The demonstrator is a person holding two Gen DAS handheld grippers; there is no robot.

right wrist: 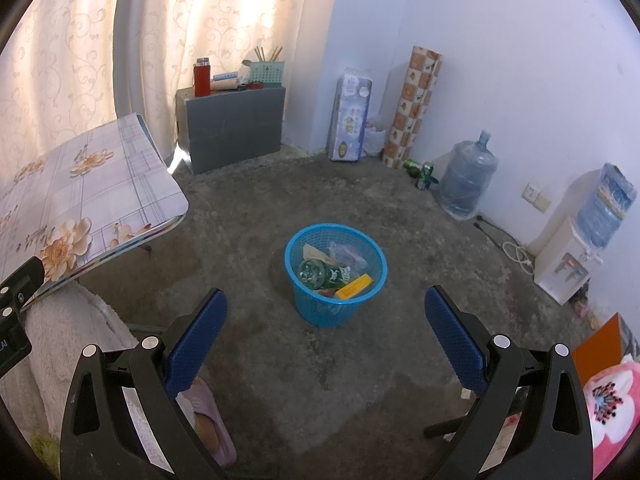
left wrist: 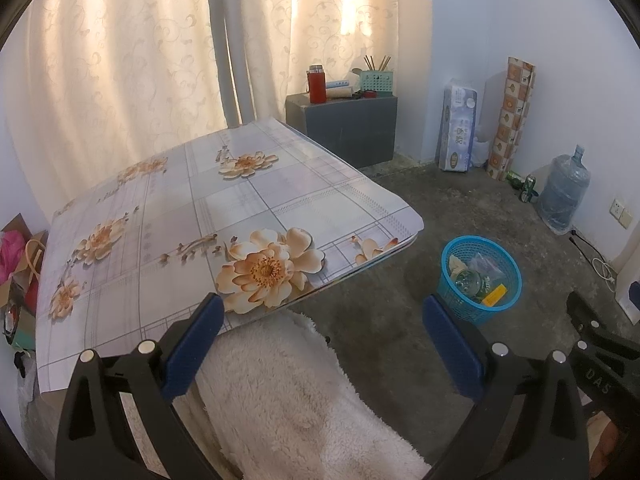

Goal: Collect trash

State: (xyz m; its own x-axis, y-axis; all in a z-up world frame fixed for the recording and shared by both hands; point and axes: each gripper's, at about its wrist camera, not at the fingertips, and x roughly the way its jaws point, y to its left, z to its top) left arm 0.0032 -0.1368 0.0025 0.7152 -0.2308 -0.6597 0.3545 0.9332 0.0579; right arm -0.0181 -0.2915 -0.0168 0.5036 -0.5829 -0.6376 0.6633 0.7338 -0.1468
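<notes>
Concrete floor (right wrist: 328, 392) fills most of the right wrist view, grey and stained, and on it stands the blue mesh wastebasket (right wrist: 362, 302), the landmark for everything else. Left of the wastebasket is the folding table (left wrist: 168, 216), covered by a floral oilcloth with pale squares and peach blossoms; its top is bare of any loose item. Beyond the wastebasket, against the curtains (left wrist: 120, 52), sits a grey cabinet (right wrist: 236, 128) carrying a red flask (right wrist: 202, 79) and a teal pen holder with pencils (right wrist: 267, 72). Farther back and to the right of the wastebasket, along the wall, stand a tall pack of paper rolls (right wrist: 351, 116), a rolled patterned sheet (right wrist: 412, 108), a large water jug (right wrist: 466, 176) and, nearer the right edge, a white water dispenser (right wrist: 568, 260) with a bottle on top. A fluffy white garment (left wrist: 288, 400) lies under the left gripper, on the near side of the table.

Trash already rests inside the wastebasket: a clear green glass bottle (right wrist: 320, 272) on its side, a crumpled clear plastic bag (right wrist: 346, 254) and a yellow-orange carton (right wrist: 354, 286) (other scraps beneath are too jumbled to name).

Left gripper (left wrist: 322, 344) hangs with its blue pads spread wide and nothing between them, left of the wastebasket. Right gripper (right wrist: 326, 338) is likewise spread wide and empty, just on the near side of the wastebasket and above the floor.
</notes>
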